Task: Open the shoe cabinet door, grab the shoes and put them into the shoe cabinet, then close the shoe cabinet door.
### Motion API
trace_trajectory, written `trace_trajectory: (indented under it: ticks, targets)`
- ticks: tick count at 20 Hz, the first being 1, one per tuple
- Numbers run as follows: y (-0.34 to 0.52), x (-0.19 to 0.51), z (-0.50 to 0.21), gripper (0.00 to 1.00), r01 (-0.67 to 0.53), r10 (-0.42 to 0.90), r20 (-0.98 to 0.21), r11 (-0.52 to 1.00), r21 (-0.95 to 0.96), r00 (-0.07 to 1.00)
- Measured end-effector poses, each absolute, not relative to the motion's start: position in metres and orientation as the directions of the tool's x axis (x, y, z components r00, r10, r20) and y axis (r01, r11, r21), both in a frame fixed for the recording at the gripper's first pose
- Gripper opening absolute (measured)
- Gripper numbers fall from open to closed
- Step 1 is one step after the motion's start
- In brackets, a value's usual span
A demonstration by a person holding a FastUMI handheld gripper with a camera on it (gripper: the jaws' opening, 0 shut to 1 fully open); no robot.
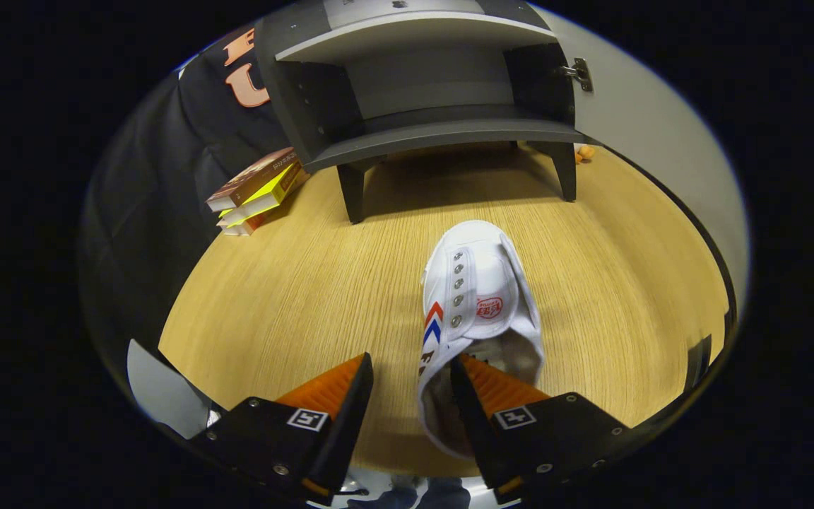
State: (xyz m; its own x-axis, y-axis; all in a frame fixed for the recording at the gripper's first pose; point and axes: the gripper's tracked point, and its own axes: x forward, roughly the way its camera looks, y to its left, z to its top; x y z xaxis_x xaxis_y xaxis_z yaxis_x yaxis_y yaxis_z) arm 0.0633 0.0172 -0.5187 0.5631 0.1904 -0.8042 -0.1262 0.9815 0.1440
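Straddling the white shoe's (481, 311) left wall, jaws parted; right finger (492, 385) inside its opening.

Shoe (481, 304) lies before the cabinet (421, 106); books (258, 191) left.

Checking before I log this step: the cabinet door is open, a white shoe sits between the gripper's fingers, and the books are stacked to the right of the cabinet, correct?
Not quite. The gripper view shows the books stacked left of the cabinet, not right. The cabinet door is open, and the white shoe sits between the open gripper's fingers.
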Motion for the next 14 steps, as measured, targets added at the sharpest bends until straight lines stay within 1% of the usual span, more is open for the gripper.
trace_trajectory:
  ticks: [1,2,3,4,5,6,8,9,14]
  targets:
    - [0.016,0.062,-0.522,0.66,-0.119,0.189,-0.810,0.982,0.148,0.555]
    - [0.013,0.062,-0.523,0.51,-0.107,0.183,-0.813,0.983,0.149,0.552]
    - [0.010,0.064,-0.524,0.43,-0.093,0.173,-0.814,0.985,0.146,0.554]
    - [0.008,0.065,-0.524,0.28,-0.081,0.170,-0.814,0.985,0.151,0.555]
    - [0.010,0.065,-0.522,0.21,-0.074,0.177,-0.812,0.984,0.164,0.556]
    - [0.010,0.064,-0.522,0.11,-0.072,0.176,-0.813,0.984,0.164,0.554]
    - [0.008,0.065,-0.520,0.03,-0.073,0.164,-0.817,0.986,0.148,0.554]
    - [0.007,0.065,-0.519,0.01,-0.072,0.158,-0.819,0.987,0.141,0.552]
    - [0.005,0.073,-0.495,0.00,-0.074,0.156,-0.796,0.988,0.139,0.586]
